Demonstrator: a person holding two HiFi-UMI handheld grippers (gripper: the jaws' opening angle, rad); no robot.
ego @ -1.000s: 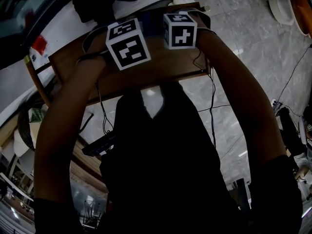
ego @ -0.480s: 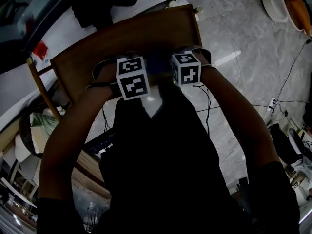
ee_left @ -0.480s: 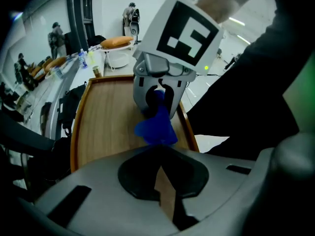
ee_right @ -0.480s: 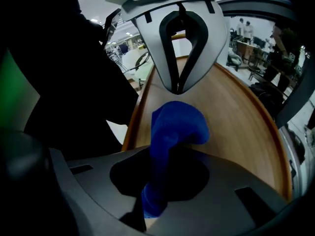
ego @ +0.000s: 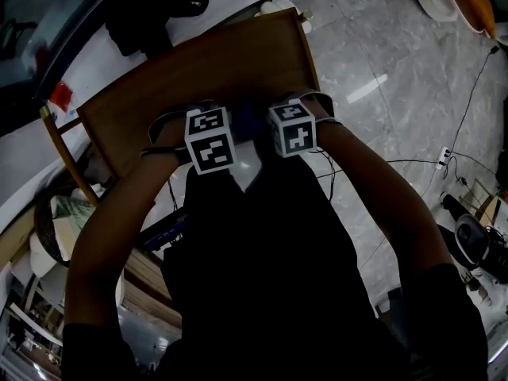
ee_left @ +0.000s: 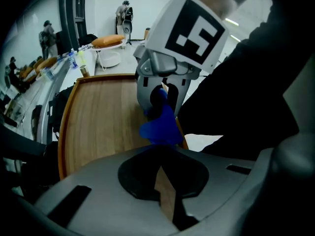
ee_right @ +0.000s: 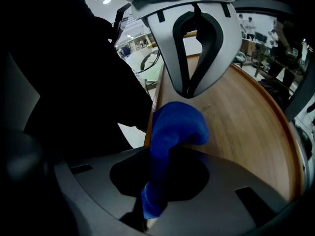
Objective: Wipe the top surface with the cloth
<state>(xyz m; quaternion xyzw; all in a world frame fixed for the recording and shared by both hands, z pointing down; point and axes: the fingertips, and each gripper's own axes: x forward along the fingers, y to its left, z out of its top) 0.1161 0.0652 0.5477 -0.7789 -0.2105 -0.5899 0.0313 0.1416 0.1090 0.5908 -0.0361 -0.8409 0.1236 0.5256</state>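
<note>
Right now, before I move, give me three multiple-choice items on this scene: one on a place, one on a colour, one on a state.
1. Where on the table is the cloth?
A. by the edge nearest the person
B. by the far edge
C. at the middle

2. What colour is the cloth?
A. white
B. blue
C. red

3. How is the right gripper?
A. open and empty
B. shut on the cloth
C. shut on a cup

Answers:
1 A: in the right gripper view the cloth sits beside the table edge that borders the person's dark clothing.
2 B: it shows deep blue in both gripper views.
3 B: in the right gripper view the jaws pinch the cloth's lower end, and the rest stands up above them.
</note>
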